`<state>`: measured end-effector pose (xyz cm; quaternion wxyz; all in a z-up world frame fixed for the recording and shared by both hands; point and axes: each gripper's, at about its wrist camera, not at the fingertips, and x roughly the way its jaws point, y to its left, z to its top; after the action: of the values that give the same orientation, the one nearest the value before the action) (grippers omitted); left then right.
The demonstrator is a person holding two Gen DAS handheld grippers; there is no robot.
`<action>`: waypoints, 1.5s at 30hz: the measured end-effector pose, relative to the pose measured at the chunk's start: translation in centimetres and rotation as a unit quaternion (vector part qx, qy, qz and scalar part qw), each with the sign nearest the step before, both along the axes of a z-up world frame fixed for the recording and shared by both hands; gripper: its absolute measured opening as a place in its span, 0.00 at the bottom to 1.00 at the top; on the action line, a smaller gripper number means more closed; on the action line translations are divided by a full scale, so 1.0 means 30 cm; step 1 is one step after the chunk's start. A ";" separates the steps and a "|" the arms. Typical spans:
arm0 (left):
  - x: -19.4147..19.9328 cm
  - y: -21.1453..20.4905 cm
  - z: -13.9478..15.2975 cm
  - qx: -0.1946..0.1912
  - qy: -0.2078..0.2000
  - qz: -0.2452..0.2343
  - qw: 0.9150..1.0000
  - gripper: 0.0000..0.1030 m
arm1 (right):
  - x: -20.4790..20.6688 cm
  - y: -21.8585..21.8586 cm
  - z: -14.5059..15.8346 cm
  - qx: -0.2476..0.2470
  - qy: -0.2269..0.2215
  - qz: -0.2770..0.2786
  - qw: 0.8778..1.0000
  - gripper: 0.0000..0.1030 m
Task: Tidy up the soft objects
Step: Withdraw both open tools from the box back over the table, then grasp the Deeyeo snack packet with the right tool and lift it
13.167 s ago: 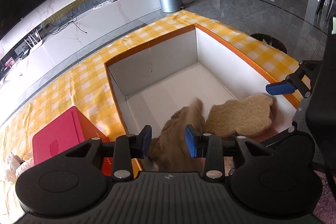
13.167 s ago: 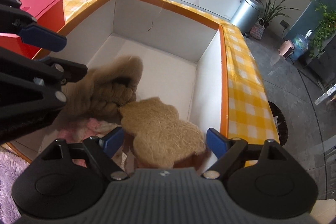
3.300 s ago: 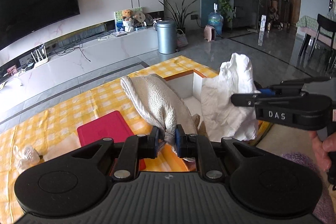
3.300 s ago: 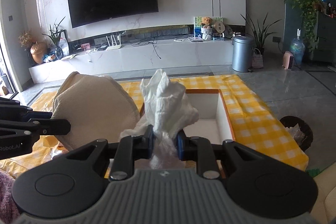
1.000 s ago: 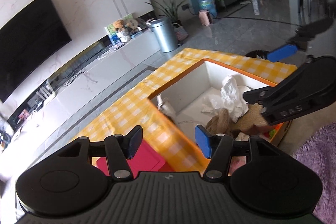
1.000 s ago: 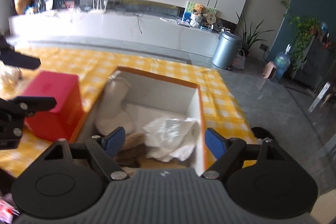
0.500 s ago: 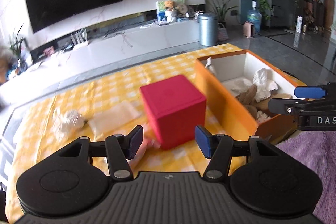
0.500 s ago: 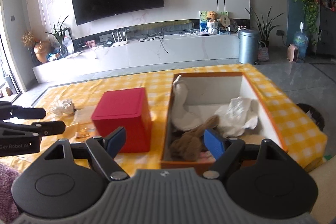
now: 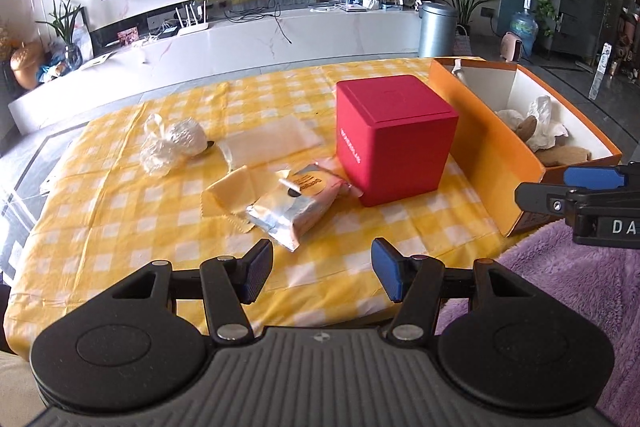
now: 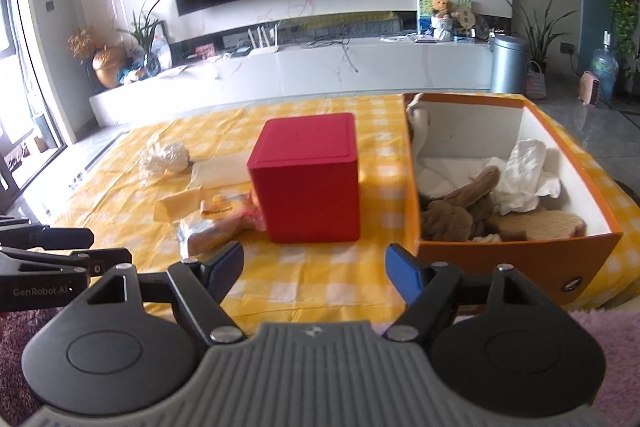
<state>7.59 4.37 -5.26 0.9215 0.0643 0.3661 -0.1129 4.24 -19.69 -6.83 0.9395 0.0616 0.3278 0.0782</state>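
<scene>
An orange box point(image 10: 516, 259) with white walls sits at the table's right end; it also shows in the left wrist view point(image 9: 492, 147). It holds a brown plush point(image 10: 460, 207), a crumpled white cloth point(image 10: 524, 175), a cream towel point(image 10: 418, 131) and a tan pad point(image 10: 548, 225). On the yellow checked tablecloth lie a wet-wipes pack point(image 9: 292, 203), a yellow cloth point(image 9: 228, 191), a clear bag point(image 9: 264, 141) and a crumpled plastic bag point(image 9: 170, 143). My left gripper point(image 9: 320, 273) is open and empty near the table's front edge. My right gripper point(image 10: 316, 267) is open and empty, in front of the box.
A red cube box point(image 9: 394, 139) stands between the loose items and the orange box. A purple fluffy rug point(image 9: 580, 287) lies at the table's near right. A TV wall and low white cabinet are behind the table.
Both grippers have pulled back from the orange box and levelled out. The left view swung left to the loose items. The towel and white cloth now lie in the box.
</scene>
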 end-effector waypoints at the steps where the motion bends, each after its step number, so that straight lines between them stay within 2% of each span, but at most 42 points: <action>1: 0.001 0.009 0.000 -0.001 0.001 0.001 1.000 0.66 | 0.003 0.017 -0.007 -0.003 0.004 0.003 1.000 0.75; 13: 0.060 0.128 -0.059 -0.019 0.034 0.008 0.999 0.63 | 0.111 0.185 -0.066 -0.036 0.047 0.064 0.996 0.68; 19: 0.135 0.181 -0.086 -0.003 0.051 0.004 0.999 0.58 | 0.199 0.282 -0.119 -0.042 0.070 0.089 0.993 0.66; 22: 0.182 0.211 -0.100 0.012 0.057 0.005 0.998 0.57 | 0.255 0.338 -0.151 -0.041 0.083 0.104 0.990 0.61; 30: 0.278 0.299 -0.155 0.016 0.097 0.009 0.995 0.56 | 0.400 0.504 -0.234 -0.034 0.113 0.135 0.984 0.61; 33: 0.286 0.310 -0.177 0.007 0.110 0.008 0.994 0.56 | 0.452 0.549 -0.261 -0.035 0.123 0.143 0.981 0.60; 34: 0.286 0.311 -0.185 0.004 0.114 0.007 0.993 0.56 | 0.469 0.563 -0.266 -0.037 0.126 0.147 0.980 0.58; 35: 0.287 0.309 -0.193 0.004 0.118 0.007 0.993 0.56 | 0.482 0.573 -0.274 -0.040 0.129 0.150 0.979 0.49; 36: 0.287 0.307 -0.197 0.006 0.120 0.007 0.993 0.55 | 0.495 0.582 -0.283 -0.045 0.135 0.154 0.978 0.36; 37: 0.285 0.305 -0.198 0.009 0.118 0.007 0.993 0.55 | 0.503 0.585 -0.287 -0.047 0.139 0.158 0.976 0.27; 38: 0.282 0.301 -0.197 0.012 0.115 0.007 0.993 0.55 | 0.509 0.586 -0.291 -0.047 0.143 0.161 0.975 0.10; 39: 0.280 0.301 -0.196 0.012 0.113 0.007 0.993 0.55 | 0.513 0.579 -0.292 -0.039 0.148 0.169 0.974 0.03; 45: 0.262 0.295 -0.183 -0.006 0.114 0.007 0.993 0.55 | 0.453 0.516 -0.257 -0.052 0.149 0.193 0.968 0.00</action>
<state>15.47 13.21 -10.76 0.8751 0.0426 0.4681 -0.1151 17.85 -4.21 -14.54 0.8489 -0.0412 0.4737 0.2309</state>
